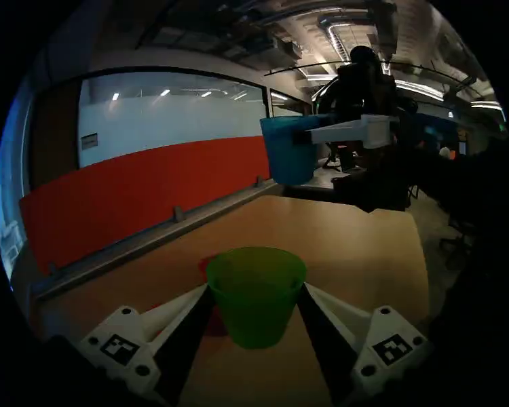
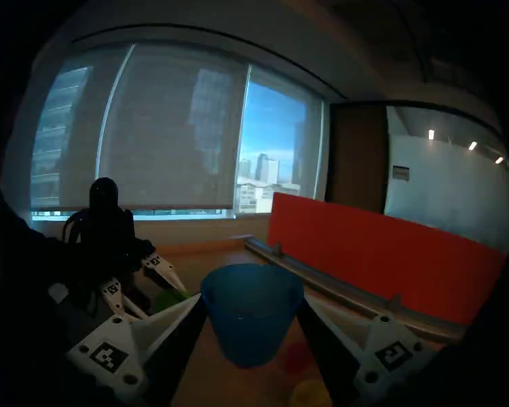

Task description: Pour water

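The left hand-held gripper (image 1: pixel 255 290) pinches the green cup (image 1: pixel 256 302) between both fingers, one pressed to each side of the wall. The cup is upright with its mouth open, low over the wooden counter (image 1: pixel 349 237). Whether its base rests on the wood cannot be told. A small red thing (image 1: pixel 209 271) lies on the counter just behind the cup's left side.

Up and to the right in the left gripper view, the blue cup (image 1: pixel 287 150) hangs well above the counter, gripped on both sides by the right hand-held gripper (image 2: pixel 252 298). It is close to upright and sits beyond the green cup, not over it. The pictures do not show whether it holds water.

By my reading, the step in hand is bringing the blue cup to the green one before tipping. To do it well:

- Carry the blue cup level until its lip stands just above the near rim of the green cup.
- Bring the two rims close before tilting, so the stream falls only a short way.
- Roll the right wrist slowly and aim at the middle of the green mouth.
- Hold the green cup steady and upright; both cups look light and thin-walled, so a harder squeeze could buckle them.
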